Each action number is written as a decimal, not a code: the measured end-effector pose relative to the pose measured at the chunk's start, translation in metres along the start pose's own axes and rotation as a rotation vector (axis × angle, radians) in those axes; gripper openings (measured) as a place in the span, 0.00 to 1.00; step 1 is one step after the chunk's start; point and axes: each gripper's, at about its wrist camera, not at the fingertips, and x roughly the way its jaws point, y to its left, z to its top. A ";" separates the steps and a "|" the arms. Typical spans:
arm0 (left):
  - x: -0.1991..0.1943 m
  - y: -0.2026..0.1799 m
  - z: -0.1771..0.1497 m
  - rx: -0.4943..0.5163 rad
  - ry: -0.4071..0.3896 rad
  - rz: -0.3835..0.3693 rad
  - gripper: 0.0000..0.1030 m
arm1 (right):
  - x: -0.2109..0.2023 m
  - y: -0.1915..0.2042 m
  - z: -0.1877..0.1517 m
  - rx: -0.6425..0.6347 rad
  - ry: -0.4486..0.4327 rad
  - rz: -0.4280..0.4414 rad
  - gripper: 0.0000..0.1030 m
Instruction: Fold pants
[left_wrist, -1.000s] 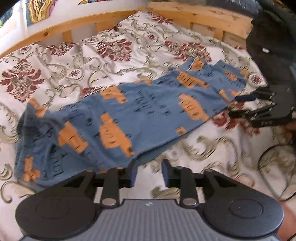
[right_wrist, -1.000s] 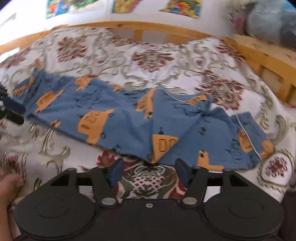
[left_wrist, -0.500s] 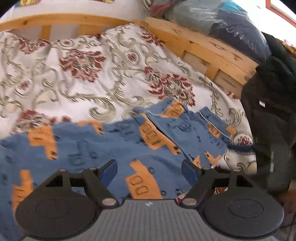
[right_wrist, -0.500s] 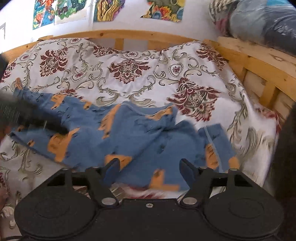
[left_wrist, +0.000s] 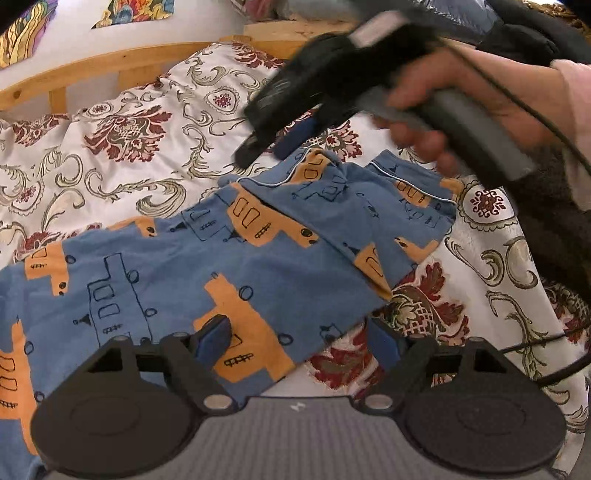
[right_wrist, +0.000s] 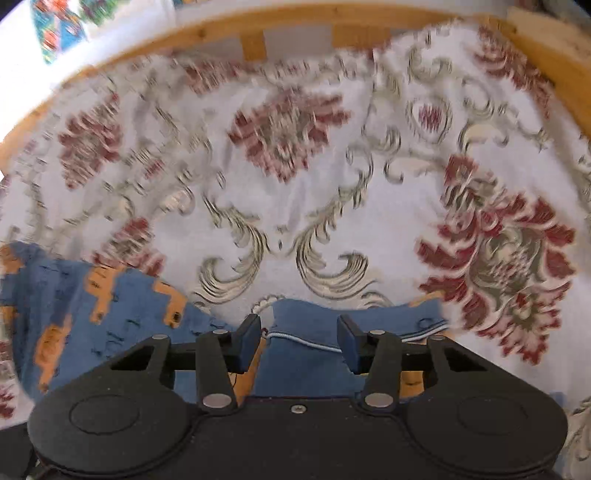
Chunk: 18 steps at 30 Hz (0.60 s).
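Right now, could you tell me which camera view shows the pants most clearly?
The left wrist view: the pants lie sharp across the bedspread, print and piped hems visible. The right wrist view is blurred and shows only a piped hem and one end.

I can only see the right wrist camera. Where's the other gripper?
Observer: The left gripper hovers over the near edge of the pants. Its jaws have just been opening and grip nothing.
Operator: Who's holding mine?
Observer: A hand on a grey handle, above the far end of the pants. The right gripper has just been closing its jaws. There is fabric between them, not yet pinched.
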 end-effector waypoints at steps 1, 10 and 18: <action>-0.001 0.003 0.001 -0.012 -0.001 -0.008 0.82 | 0.005 0.001 -0.002 0.003 0.011 0.001 0.37; -0.001 0.007 0.000 -0.058 0.005 -0.022 0.83 | -0.037 -0.025 -0.026 0.150 -0.175 -0.027 0.05; -0.011 0.034 0.026 -0.182 -0.047 -0.140 0.83 | -0.092 -0.075 -0.092 0.384 -0.345 -0.064 0.05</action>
